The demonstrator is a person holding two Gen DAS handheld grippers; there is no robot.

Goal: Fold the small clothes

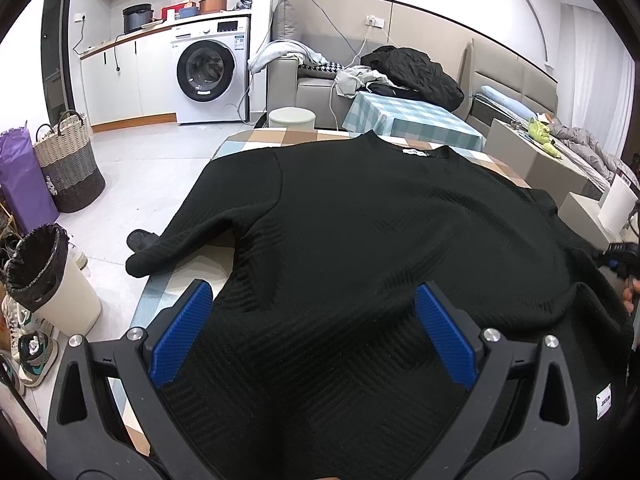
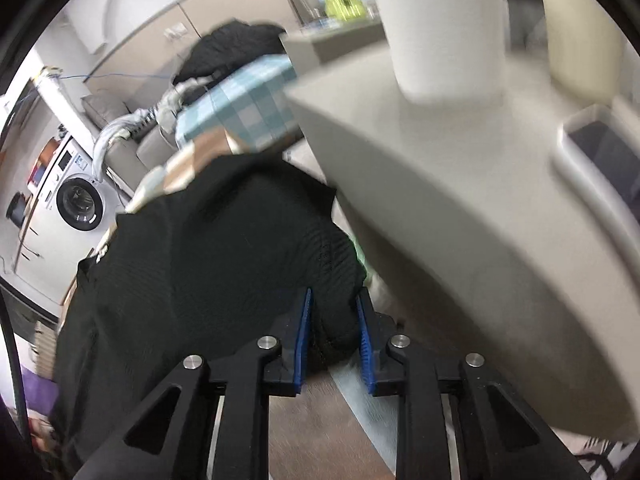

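Two grippers work one black sweater (image 1: 380, 232), spread flat on the checked counter (image 1: 256, 138), collar at 12 o'clock. From the left wrist, the left gripper (image 1: 316, 336) has its fingers spread wide over the hem, gripping nothing; it should pin or pinch the hem before any fold. A sleeve hangs off the counter edge at 9 o'clock, above a bin (image 1: 44, 284). From the right wrist, the right gripper (image 2: 334, 336) is clenched on a bunched sleeve end (image 2: 332, 280); lift it clear of the grey cabinet (image 2: 460, 208) crowding in at 2 o'clock.
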